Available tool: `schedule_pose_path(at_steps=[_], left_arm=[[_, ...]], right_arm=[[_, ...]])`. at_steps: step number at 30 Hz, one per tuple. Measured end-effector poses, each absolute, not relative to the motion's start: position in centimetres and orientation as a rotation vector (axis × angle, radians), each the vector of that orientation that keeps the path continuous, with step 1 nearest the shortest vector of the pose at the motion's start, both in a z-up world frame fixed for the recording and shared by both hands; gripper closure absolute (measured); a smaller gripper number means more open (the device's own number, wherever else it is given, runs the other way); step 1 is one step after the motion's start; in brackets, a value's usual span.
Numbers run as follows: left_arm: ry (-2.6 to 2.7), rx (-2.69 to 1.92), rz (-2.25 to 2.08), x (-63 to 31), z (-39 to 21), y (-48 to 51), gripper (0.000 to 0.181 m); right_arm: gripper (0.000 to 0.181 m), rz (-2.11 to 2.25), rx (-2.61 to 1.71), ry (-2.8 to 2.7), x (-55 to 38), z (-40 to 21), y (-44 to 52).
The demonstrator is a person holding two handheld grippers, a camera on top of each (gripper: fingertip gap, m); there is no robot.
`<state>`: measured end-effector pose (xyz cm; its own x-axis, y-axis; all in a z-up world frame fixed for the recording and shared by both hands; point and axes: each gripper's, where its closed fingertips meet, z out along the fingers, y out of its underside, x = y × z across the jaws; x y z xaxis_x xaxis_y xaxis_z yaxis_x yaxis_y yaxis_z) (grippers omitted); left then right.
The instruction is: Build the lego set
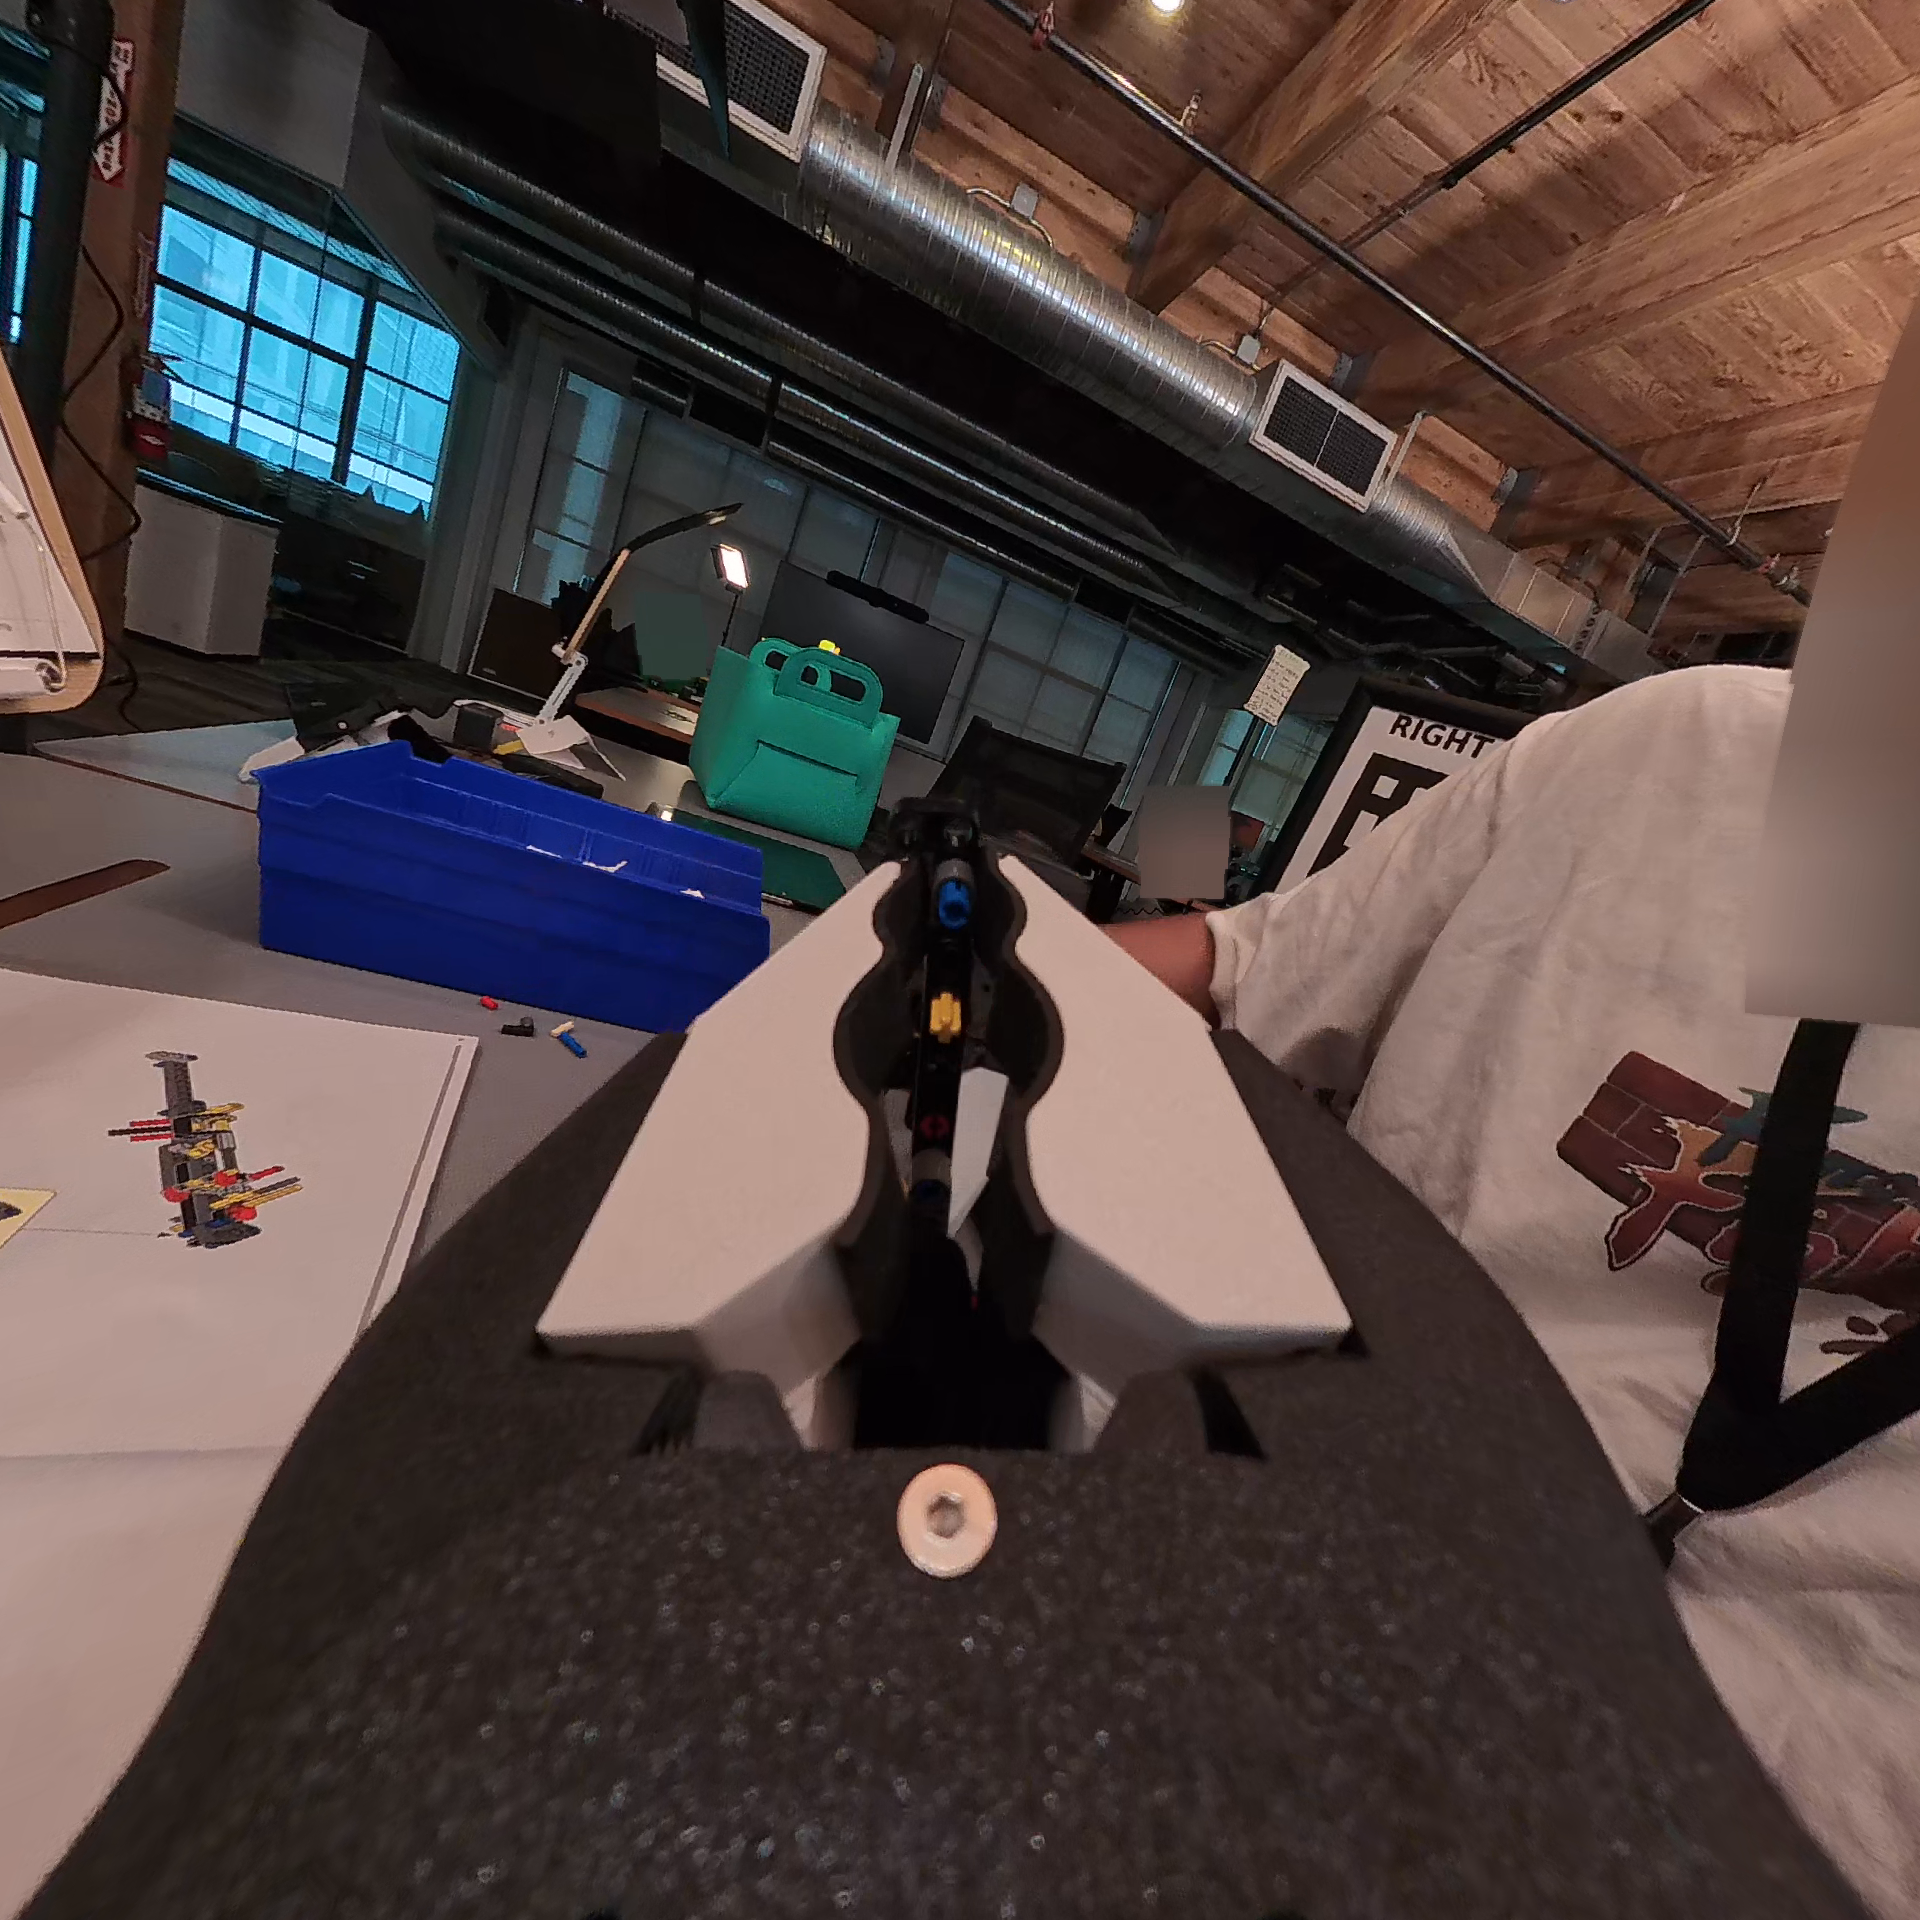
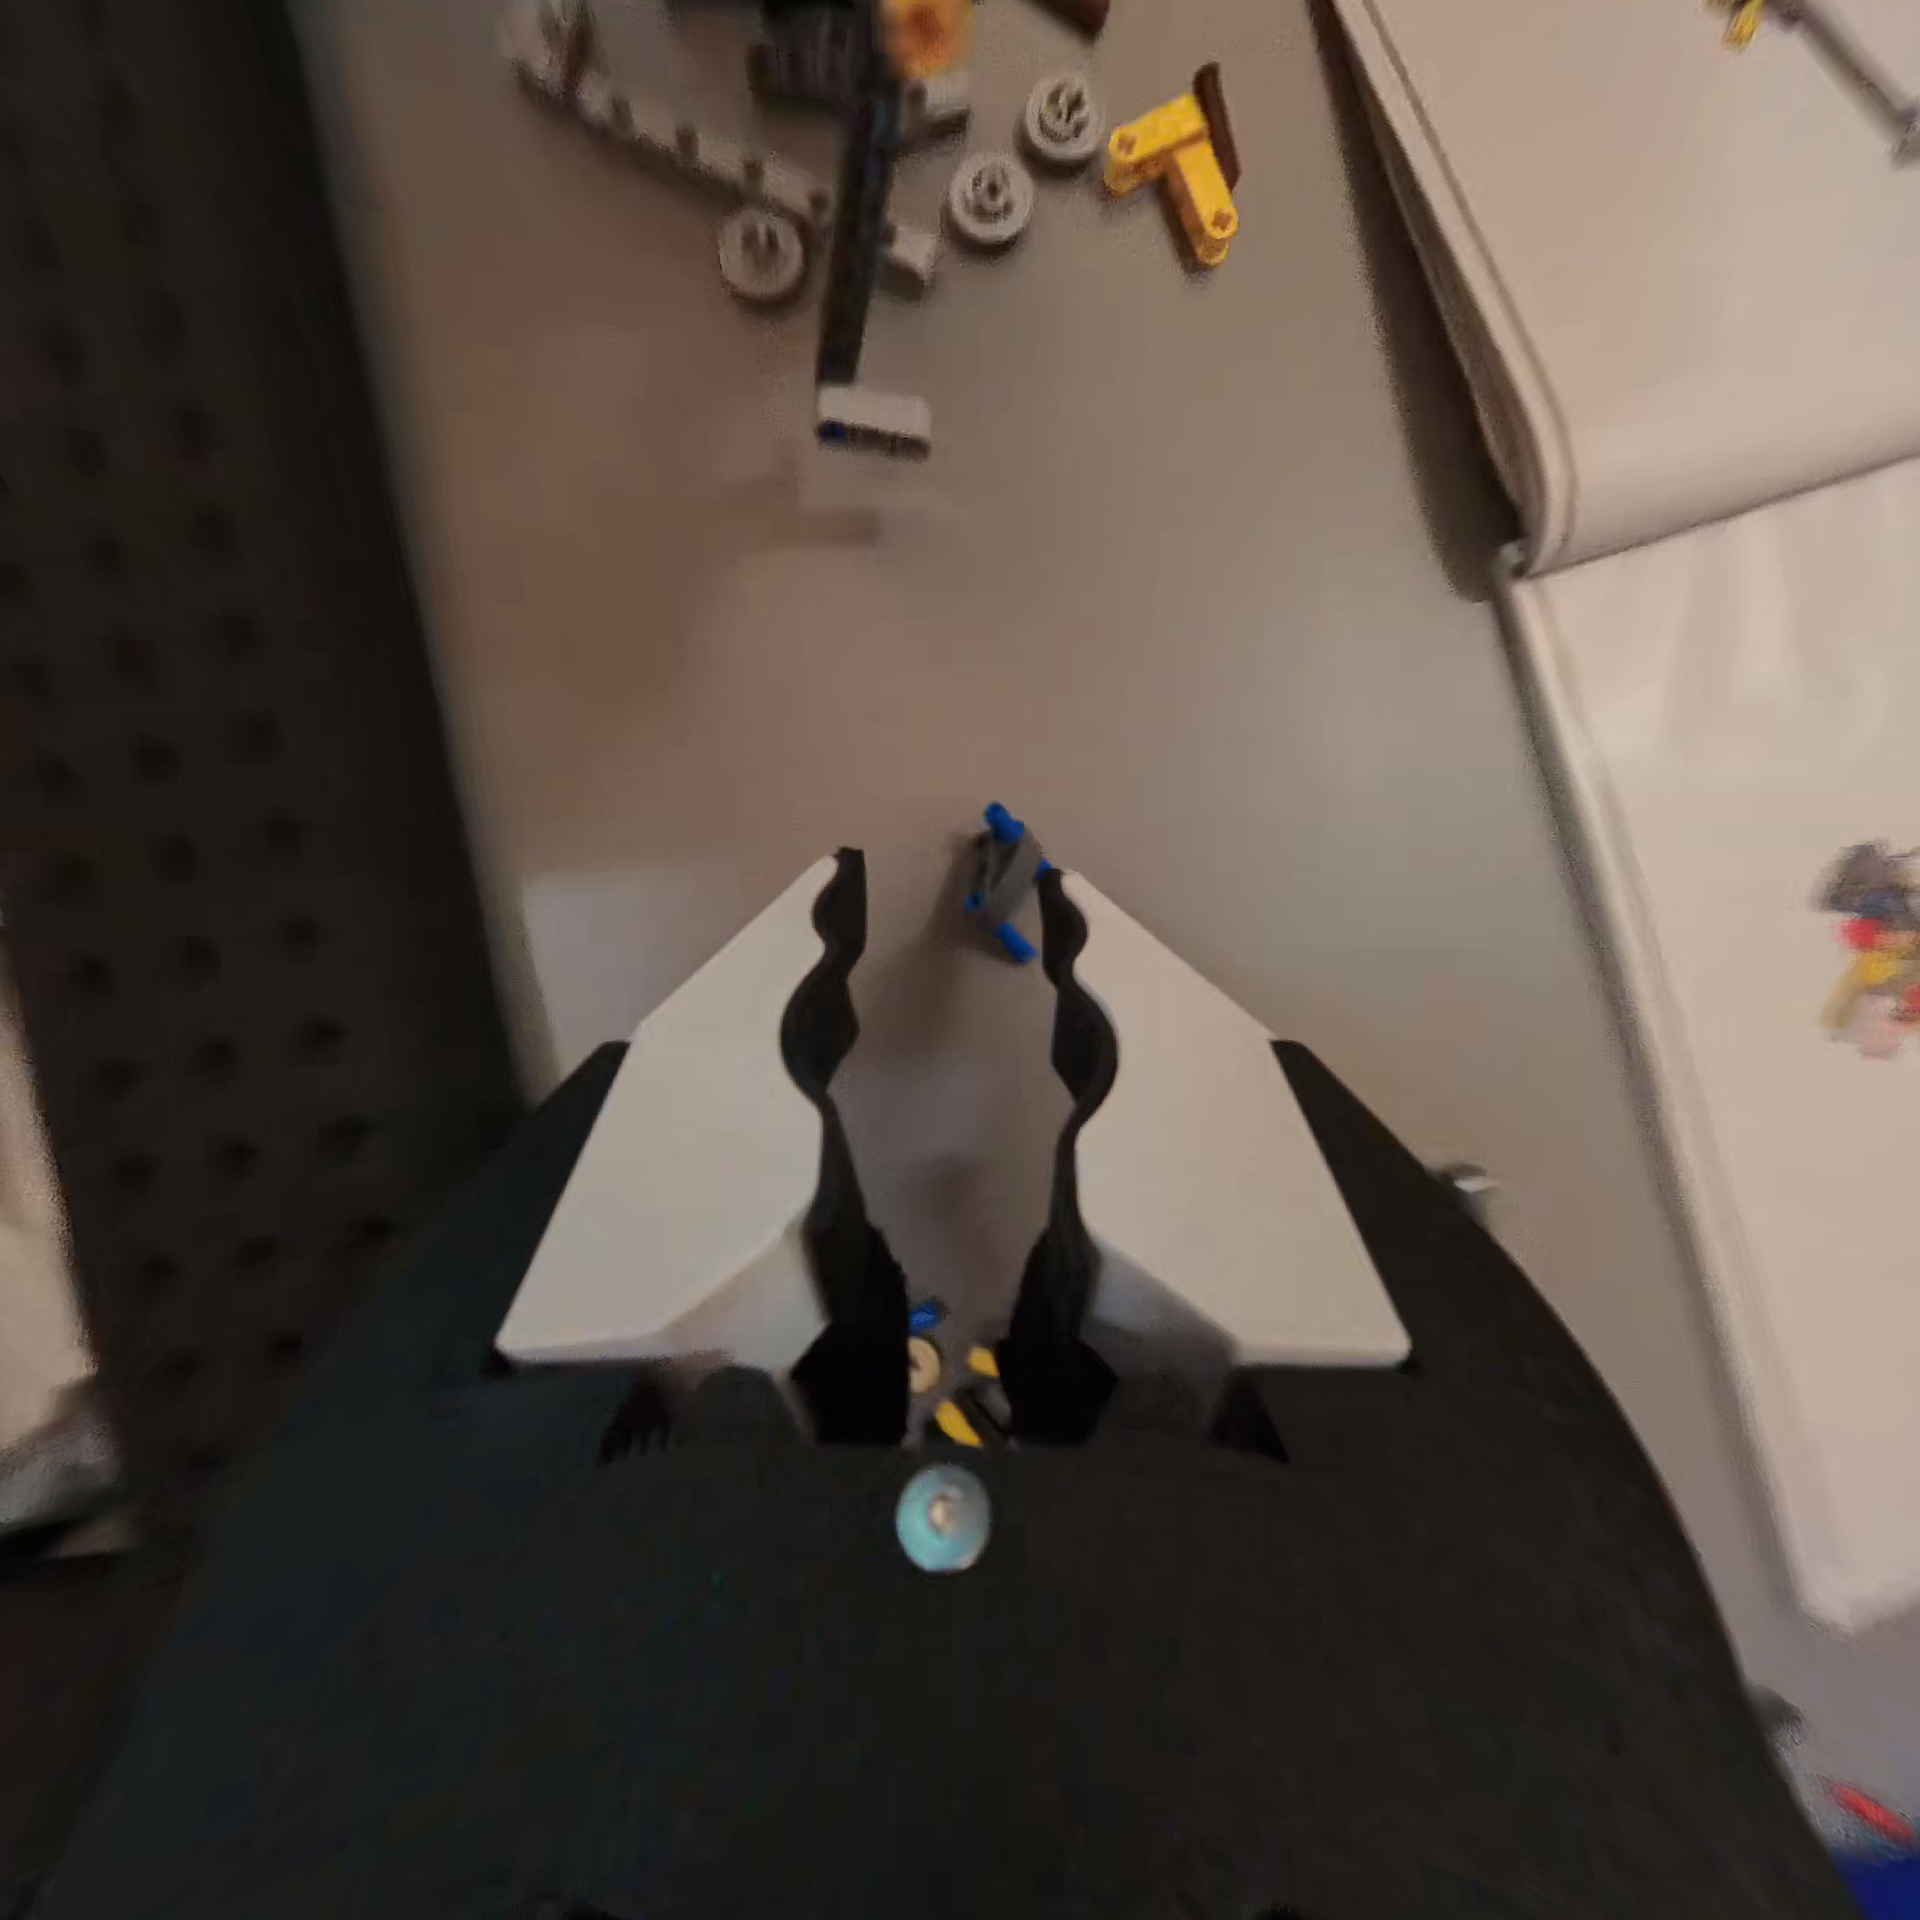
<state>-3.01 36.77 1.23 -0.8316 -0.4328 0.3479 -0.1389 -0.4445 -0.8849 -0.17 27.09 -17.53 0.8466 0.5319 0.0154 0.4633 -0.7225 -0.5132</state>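
My left gripper [image 1: 948,883] is shut on a black Lego beam assembly [image 1: 940,1049] with blue, yellow and red pins, held up above the table and pointing toward the room. My right gripper [image 2: 951,873] is open and points down at the grey table. A small grey piece with blue pins [image 2: 1000,883] lies on the table just inside the right fingertip. Farther off lie a long black beam [image 2: 852,229], a grey toothed piece [image 2: 665,135], grey round pieces [image 2: 987,197], a yellow L-shaped piece [image 2: 1174,166] and a white-grey block [image 2: 873,426].
An instruction booklet [image 1: 208,1195] lies open at the left of the table; it also shows in the right wrist view [image 2: 1714,935]. Stacked blue bins [image 1: 499,883] and a green bag [image 1: 790,738] stand behind. A person in a white shirt [image 1: 1558,987] sits at right. Small loose pieces [image 1: 540,1029] lie near the bins. One gripper's finger ends stand about 20 centimetres off the other's. The yellow L-shaped piece [image 2: 1174,166] lies some 15 centimetres from my right tips, 20 centimetres from my left tips.
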Motion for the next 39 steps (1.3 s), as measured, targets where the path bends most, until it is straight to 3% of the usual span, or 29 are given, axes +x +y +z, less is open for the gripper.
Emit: schedule_pose_path(at_steps=[3,10,27,33,39], left_arm=[[1.556,-0.819,-2.381,-2.9,1.1,36.5,0.176],[1.572,-0.831,-2.366,-2.8,0.7,36.4,0.175],[1.517,-0.866,-2.372,-2.6,0.6,38.0,0.175],[1.504,-0.874,-2.338,-2.4,0.6,38.3,0.175],[1.508,-0.841,-2.346,-2.4,0.7,37.4,0.175]], right_arm=[[0.156,-0.167,-2.494,-0.950,0.2,-18.1,26.6],[0.149,-0.492,-2.550,-1.121,1.2,-19.7,27.0],[0.167,-0.458,-2.632,-1.168,2.0,-20.3,28.4],[0.168,-0.020,-2.260,-0.412,3.0,-11.7,33.3],[0.168,0.732,-1.381,0.081,2.3,0.4,35.4]])
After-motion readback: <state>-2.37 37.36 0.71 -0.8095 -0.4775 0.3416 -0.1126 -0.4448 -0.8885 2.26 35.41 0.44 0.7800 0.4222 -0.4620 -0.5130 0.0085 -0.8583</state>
